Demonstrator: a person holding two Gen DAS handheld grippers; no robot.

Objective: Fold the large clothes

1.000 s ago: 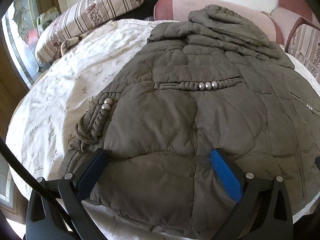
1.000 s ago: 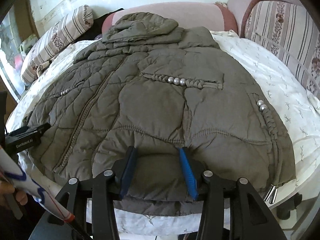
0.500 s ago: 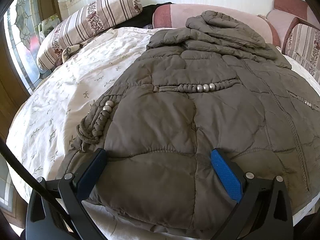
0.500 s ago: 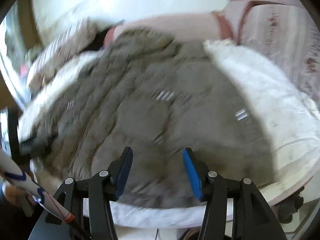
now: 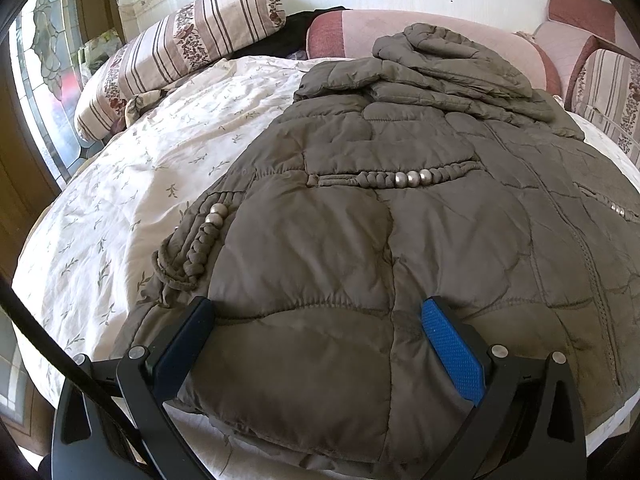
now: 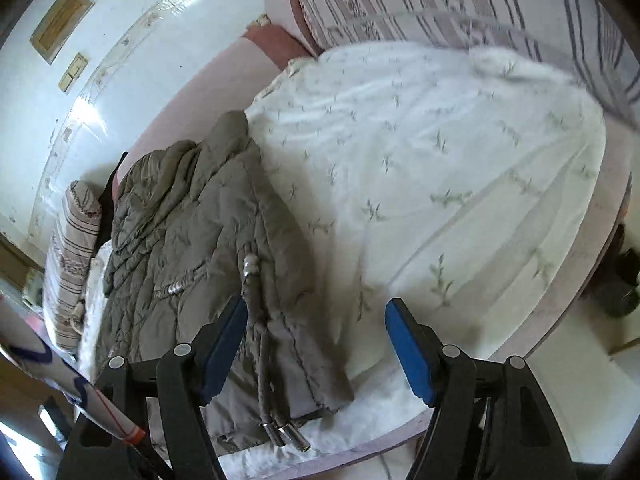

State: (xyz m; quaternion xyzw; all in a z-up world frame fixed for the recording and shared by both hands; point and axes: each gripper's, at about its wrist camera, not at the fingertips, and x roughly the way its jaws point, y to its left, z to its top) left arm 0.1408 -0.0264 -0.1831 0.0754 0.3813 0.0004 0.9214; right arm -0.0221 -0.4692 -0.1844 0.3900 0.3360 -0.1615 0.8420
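Note:
A large olive quilted jacket lies spread front-up on a bed with a leaf-print white sheet. Its hood is bunched at the far end. My left gripper stands wide over the near hem, with the padded fabric lying between its blue pads; they do not squeeze it. In the right wrist view the jacket fills the lower left. My right gripper hangs over the jacket's right edge and the bare sheet. Its jaws are opening and nothing is pinched. A drawstring with metal ends trails off the hem.
A striped bolster pillow lies at the bed's far left, by a pink upholstered headboard. A striped cushion borders the bed's right side. The rounded bed edge drops to the floor, where a dark object sits.
The right gripper left the middle of the hem, swung right to the jacket's side edge, rolled, and its jaws spread wider. The left gripper kept its place over the hem.

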